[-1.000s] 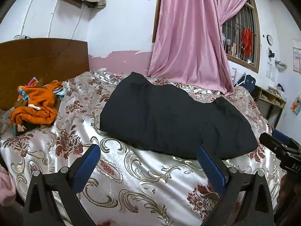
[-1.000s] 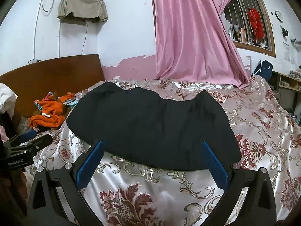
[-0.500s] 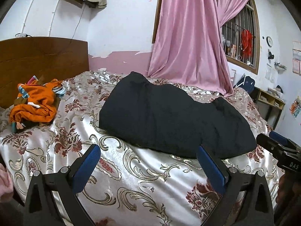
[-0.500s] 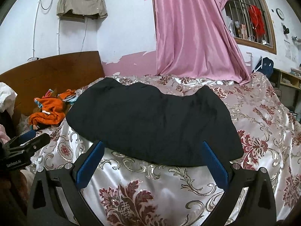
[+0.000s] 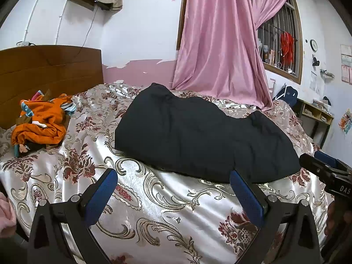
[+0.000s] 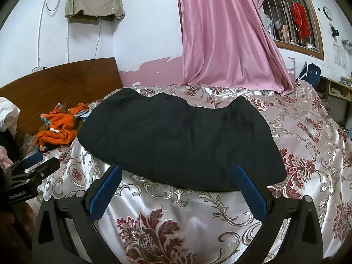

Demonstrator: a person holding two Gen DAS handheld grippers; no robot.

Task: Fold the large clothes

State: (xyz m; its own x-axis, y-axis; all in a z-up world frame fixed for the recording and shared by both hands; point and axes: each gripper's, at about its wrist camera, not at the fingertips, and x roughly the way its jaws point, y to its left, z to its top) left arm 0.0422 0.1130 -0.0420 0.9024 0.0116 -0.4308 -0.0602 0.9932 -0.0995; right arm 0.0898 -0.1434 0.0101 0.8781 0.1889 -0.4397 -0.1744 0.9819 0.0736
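Both tongs hang wide open and empty at the near edge of the bed: the left gripper (image 5: pixel 173 184) and the right gripper (image 6: pixel 179 180) each show blue pads spread far apart with nothing between them. Ahead of them the floral bedspread (image 5: pixel 167 200) fills most of the scene, with a wooden headboard (image 6: pixel 66 81) at far left and a pink curtain (image 6: pixel 226 33) falling to the far edge.

On the bedspread lies the black garment (image 6: pixel 176 140), the piece to be folded, spread flat in the middle with its long axis running left to right across the bed. It sits just beyond both grippers, its near hem close to the fingertips; in the right wrist view that hem spans the gap between the pads, so the right gripper looks the nearer and more squarely placed, while the left gripper faces the garment's left half at an angle.

Bare bedspread lies to the right of the garment and between it and the curtain, leaving room, by appearance, to carry an edge over. At far left a crumpled orange garment (image 5: pixel 41 121) rests near the headboard, well apart from the black one.
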